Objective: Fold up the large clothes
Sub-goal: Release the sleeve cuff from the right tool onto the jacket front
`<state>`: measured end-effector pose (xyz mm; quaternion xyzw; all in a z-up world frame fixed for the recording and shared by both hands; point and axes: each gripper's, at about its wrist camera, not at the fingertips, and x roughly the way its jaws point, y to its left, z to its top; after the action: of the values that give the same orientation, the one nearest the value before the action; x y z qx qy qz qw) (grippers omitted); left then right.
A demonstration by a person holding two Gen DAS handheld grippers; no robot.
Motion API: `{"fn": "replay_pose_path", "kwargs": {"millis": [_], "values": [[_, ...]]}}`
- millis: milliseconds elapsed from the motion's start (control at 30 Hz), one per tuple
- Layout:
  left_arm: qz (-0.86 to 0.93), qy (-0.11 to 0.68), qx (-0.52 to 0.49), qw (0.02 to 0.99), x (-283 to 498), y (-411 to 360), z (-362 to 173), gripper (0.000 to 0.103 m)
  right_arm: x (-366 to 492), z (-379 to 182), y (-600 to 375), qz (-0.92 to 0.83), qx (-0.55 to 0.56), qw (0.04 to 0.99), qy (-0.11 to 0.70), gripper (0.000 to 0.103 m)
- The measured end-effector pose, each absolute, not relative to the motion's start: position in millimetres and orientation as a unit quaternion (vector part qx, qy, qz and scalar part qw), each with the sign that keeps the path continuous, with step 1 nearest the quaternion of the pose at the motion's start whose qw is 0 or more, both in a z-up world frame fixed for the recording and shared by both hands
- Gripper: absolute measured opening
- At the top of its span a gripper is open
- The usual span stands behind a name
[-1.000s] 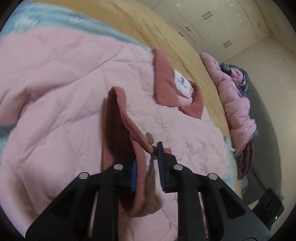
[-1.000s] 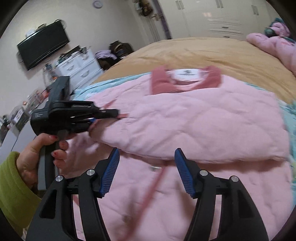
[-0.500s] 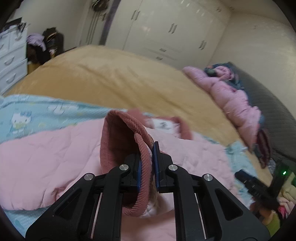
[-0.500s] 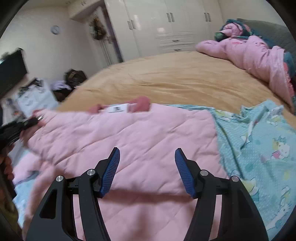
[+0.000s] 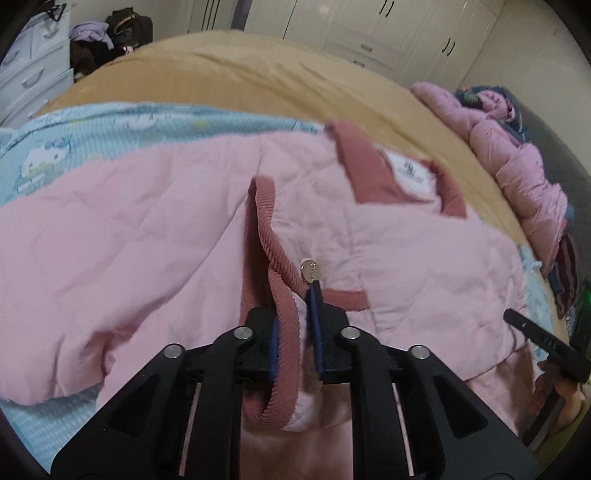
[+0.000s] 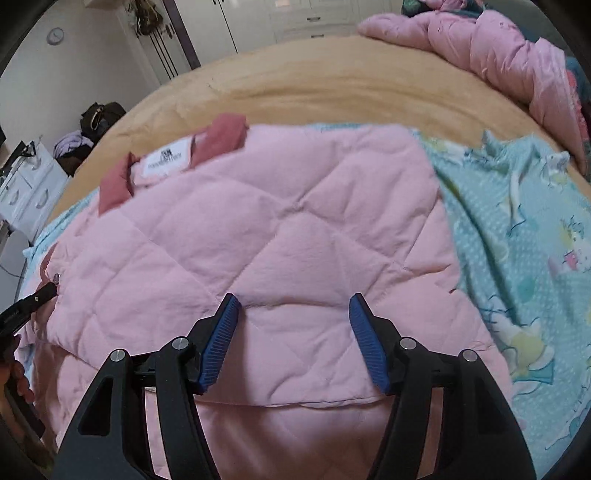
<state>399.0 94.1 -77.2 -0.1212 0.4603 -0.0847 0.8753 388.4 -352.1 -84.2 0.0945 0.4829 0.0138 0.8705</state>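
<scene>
Jacket point(image 5: 147, 258) cuff point(image 5: 284, 317) clamped, left tool point(image 5: 295, 325) | right tool point(image 6: 291, 332) apart (empty) | snap point(image 5: 308, 266) left-view only

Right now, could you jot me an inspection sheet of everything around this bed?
Surface: bed with tan cover; blue cartoon-print sheet spread over it.
Job's things: pink quilted jacket lying flat on the sheet, collar and label at the far end; one corduroy cuff lifted.
Clutter: another pink puffy garment heaped at the bed's far edge.
Grippers: left gripper jaws shut on the cuff, beside a metal snap; right gripper jaws open above the jacket, holding nothing.
Cables: nothing seen.
Surroundings: white wardrobes, white drawers, dark bag with clothes, wall clock.
</scene>
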Motion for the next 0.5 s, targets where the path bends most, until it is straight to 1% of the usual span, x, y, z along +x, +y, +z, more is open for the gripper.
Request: {"fn": "replay_pose_path", "kwargs": {"millis": [33,67,167,200,267,300,333,367,400,433,467,500], "values": [[-0.086,0.464,-0.129,0.872,399,96,-80,0.011,390,-87,-352,0.013,0.094,0.870,0.485,0.062],[-0.087,0.464,-0.140,0.870,397,99,-82,0.015,392,-90,-352,0.011,0.094,0.869,0.486,0.062],[-0.084,0.466,-0.146,0.869,390,101,-76,0.017,393,-92,-353,0.007,0.103,0.867,0.488,0.062],[-0.076,0.465,-0.140,0.871,386,101,-72,0.033,392,-89,-353,0.007,0.104,0.867,0.487,0.065],[-0.068,0.464,-0.138,0.872,377,104,-63,0.055,382,-75,-350,0.028,0.117,0.873,0.473,0.087],[-0.073,0.459,-0.146,0.873,372,107,-58,0.057,376,-68,-349,0.038,0.126,0.877,0.462,0.091],[-0.073,0.456,-0.149,0.874,369,108,-54,0.058,365,-59,-347,0.052,0.137,0.885,0.442,0.094],[-0.067,0.454,-0.149,0.876,364,111,-49,0.066,360,-54,-347,0.057,0.140,0.888,0.434,0.097],[-0.061,0.453,-0.149,0.877,361,113,-45,0.076,355,-50,-345,0.062,0.143,0.890,0.428,0.097],[-0.056,0.452,-0.151,0.877,358,114,-41,0.081,349,-46,-343,0.068,0.149,0.891,0.424,0.097],[-0.054,0.449,-0.157,0.878,352,118,-36,0.090,345,-43,-342,0.072,0.155,0.891,0.422,0.097],[-0.052,0.446,-0.162,0.878,346,120,-32,0.094,340,-39,-340,0.075,0.159,0.891,0.418,0.097]]}}
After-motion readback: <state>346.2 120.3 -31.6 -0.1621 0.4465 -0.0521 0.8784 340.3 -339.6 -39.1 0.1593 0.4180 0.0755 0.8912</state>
